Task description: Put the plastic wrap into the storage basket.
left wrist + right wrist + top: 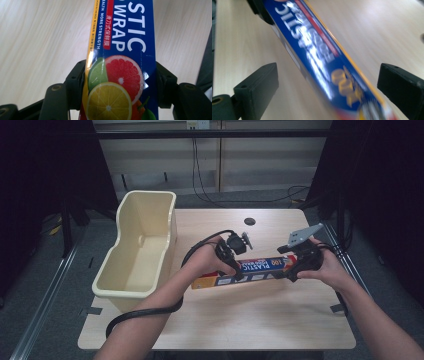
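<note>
A long blue box of plastic wrap [262, 266] lies slanted across the middle of the wooden table [240, 320]. In the left gripper view its fruit picture [117, 85] sits between the two black jaws, which press on both long sides. My left gripper [234, 270] is shut on the box near its middle. My right gripper [295, 267] straddles the box's right end. In the right gripper view the blurred box [322, 57] runs between the wide-apart fingers [257, 82], touching neither, so the right gripper [327, 80] is open.
A deep cream plastic tub [140, 250] stands empty along the table's left side, overhanging its edge. A dark round hole [250, 221] sits near the table's far edge. The left gripper's black cable [145, 312] loops over the front left of the table.
</note>
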{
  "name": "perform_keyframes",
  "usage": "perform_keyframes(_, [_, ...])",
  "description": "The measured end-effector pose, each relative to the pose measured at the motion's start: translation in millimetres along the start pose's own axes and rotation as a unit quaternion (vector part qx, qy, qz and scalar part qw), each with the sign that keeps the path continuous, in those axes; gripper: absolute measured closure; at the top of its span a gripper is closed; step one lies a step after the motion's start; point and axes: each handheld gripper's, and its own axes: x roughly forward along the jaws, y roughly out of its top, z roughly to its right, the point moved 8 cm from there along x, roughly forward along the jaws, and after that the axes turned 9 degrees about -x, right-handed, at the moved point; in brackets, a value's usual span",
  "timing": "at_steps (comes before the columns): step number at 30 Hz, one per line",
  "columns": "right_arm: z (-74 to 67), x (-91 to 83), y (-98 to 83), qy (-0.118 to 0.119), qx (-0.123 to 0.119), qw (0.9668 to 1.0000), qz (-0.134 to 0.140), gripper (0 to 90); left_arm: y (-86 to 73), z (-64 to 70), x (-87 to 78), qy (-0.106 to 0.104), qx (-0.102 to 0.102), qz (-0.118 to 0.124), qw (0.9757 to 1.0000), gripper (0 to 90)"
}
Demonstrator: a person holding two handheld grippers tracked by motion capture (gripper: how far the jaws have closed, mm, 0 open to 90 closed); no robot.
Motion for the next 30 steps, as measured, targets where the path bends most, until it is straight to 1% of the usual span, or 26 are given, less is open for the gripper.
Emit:
perform_keyframes(1, [1.0, -3.6, -1.6, 0.0, 0.004, 1.0, 0.005, 4.5, -1.7, -2.0, -3.5, 0.009, -0.004, 0.001, 0.9999, 39.8])
perform_keyframes(2, [2.4, -5.9, -3.4, -0.01, 0.01, 0.9999, 0.006, 2.2, -3.2, -4.2, -7.5, 0.014, -0.005, -0.003, 0.9999, 39.8])
perform_keyframes(3, [2.9, -6.8, -5.6, -0.016, 0.014, 0.9998, 0.003, 0.6, -4.3, -6.1, -10.7, 0.018, -0.013, -0.004, 0.9997, 39.8])
perform_keyframes(4, [2.2, -7.0, -8.2, -0.015, 0.014, 0.9998, -0.001, 2.2, -5.3, -7.8, -13.9, 0.023, -0.018, -0.007, 0.9995, 39.7])
perform_keyframes(5, [2.2, -7.0, -8.2, -0.015, 0.014, 0.9998, -0.001, 2.2, -5.3, -7.8, -13.9, 0.023, -0.018, -0.007, 0.9995, 39.7])
perform_keyframes(6, [-1.2, -6.0, -11.8, -0.015, 0.016, 0.9998, -0.003, 2.7, -6.9, -9.8, -18.7, 0.027, -0.036, -0.004, 0.999, 39.8])
perform_keyframes(7, [-2.8, -5.0, -14.9, -0.015, 0.012, 0.9997, -0.012, 1.7, -7.9, -12.7, -21.7, 0.031, -0.029, -0.009, 0.999, 39.8])
perform_keyframes(8, [-4.6, -3.4, -16.8, -0.02, 0.01, 0.9996, -0.017, 2.2, -8.6, -12.3, -23.5, 0.03, -0.042, -0.006, 0.9986, 39.7])
perform_keyframes(9, [-6.9, -1.9, -18.3, -0.02, 0.008, 0.9996, -0.019, 3.4, -8.6, -12.3, -23.5, 0.03, -0.042, -0.006, 0.9986, 39.8])
perform_keyframes(10, [-9.0, -0.4, -20.0, -0.021, 0.009, 0.9995, -0.022, 3.2, -9.4, -16.2, -28.5, 0.033, -0.043, -0.005, 0.9985, 39.7])
perform_keyframes(11, [-9.0, -0.4, -20.0, -0.021, 0.009, 0.9995, -0.022, 3.2, -9.4, -16.2, -28.5, 0.033, -0.043, -0.005, 0.9985, 39.7])
perform_keyframes(12, [-12.3, 2.8, -22.2, -0.021, 0.014, 0.9995, -0.019, 2.4, -10.4, -18.1, -32.8, 0.036, -0.055, -0.002, 0.9979, 39.7])
perform_keyframes(13, [-14.1, 4.4, -23.9, -0.021, 0.016, 0.9994, -0.024, 2.9, -10.4, -19.9, -35.1, 0.039, -0.052, -0.001, 0.9979, 39.7])
perform_keyframes(14, [-15.0, 6.2, -25.3, -0.026, 0.013, 0.9992, -0.028, 3.1, -10.8, -19.9, -36.8, 0.038, -0.062, 0.001, 0.9974, 39.7])
perform_keyframes(15, [-15.6, 7.1, -27.3, -0.034, 0.012, 0.9987, -0.036, 3.0, -11.1, -21.5, -39.1, 0.038, -0.063, 0.001, 0.9973, 39.7])
perform_keyframes(17, [-17.3, 10.2, -29.3, -0.034, 0.019, 0.9987, -0.034, 3.0, -11.4, -23.5, -43.1, 0.036, -0.069, 0.006, 0.9969, 39.7])
perform_keyframes(19, [-19.9, 12.9, -31.2, -0.031, 0.021, 0.9988, -0.031, 3.0, -11.7, -25.2, -47.5, 0.04, -0.078, 0.01, 0.9961, 39.7])
perform_keyframes(20, [-21.4, 13.8, -32.5, -0.031, 0.025, 0.9987, -0.032, 2.8, -11.8, -26.7, -49.7, 0.04, -0.078, 0.011, 0.9961, 39.7])
perform_keyframes(21, [-22.9, 15.7, -33.1, -0.029, 0.025, 0.9988, -0.029, 3.1, -12.2, -27.2, -51.4, 0.041, -0.086, 0.012, 0.9954, 39.7])
perform_keyframes(23, [-25.5, 19.2, -34.7, -0.031, 0.025, 0.9987, -0.03, 3.0, -12.6, -28.8, -53.7, 0.043, -0.087, 0.01, 0.9952, 39.7])
perform_keyframes(24, [-26.8, 20.7, -35.5, -0.034, 0.026, 0.9985, -0.033, 3.1, -13.0, -31.2, -56.4, 0.044, -0.092, 0.013, 0.9947, 39.7])
perform_keyframes(25, [-28.4, 22.3, -36.1, -0.032, 0.027, 0.9986, -0.033, 3.1, -13.9, -31.9, -58.0, 0.045, -0.096, 0.01, 0.9943, 39.7])
perform_keyframes(27, [-30.3, 26.2, -36.8, -0.03, 0.029, 0.9987, -0.03, 3.1, -14.1, -32.7, -59.7, 0.046, -0.098, 0.009, 0.9941, 39.7])
perform_keyframes(28, [-30.3, 26.2, -36.8, -0.03, 0.029, 0.9987, -0.03, 3.1, -14.6, -33.4, -60.9, 0.049, -0.101, 0.01, 0.9936, 39.7])
perform_keyframes(29, [-31.9, 29.9, -37.9, -0.028, 0.027, 0.9988, -0.03, 3.2, -15.5, -34.4, -63.9, 0.05, -0.105, 0.01, 0.9932, 39.7])
perform_keyframes(30, [-32.0, 31.4, -38.6, -0.032, 0.028, 0.9986, -0.03, 3.3, -15.5, -34.4, -63.9, 0.05, -0.105, 0.01, 0.9932, 39.8])
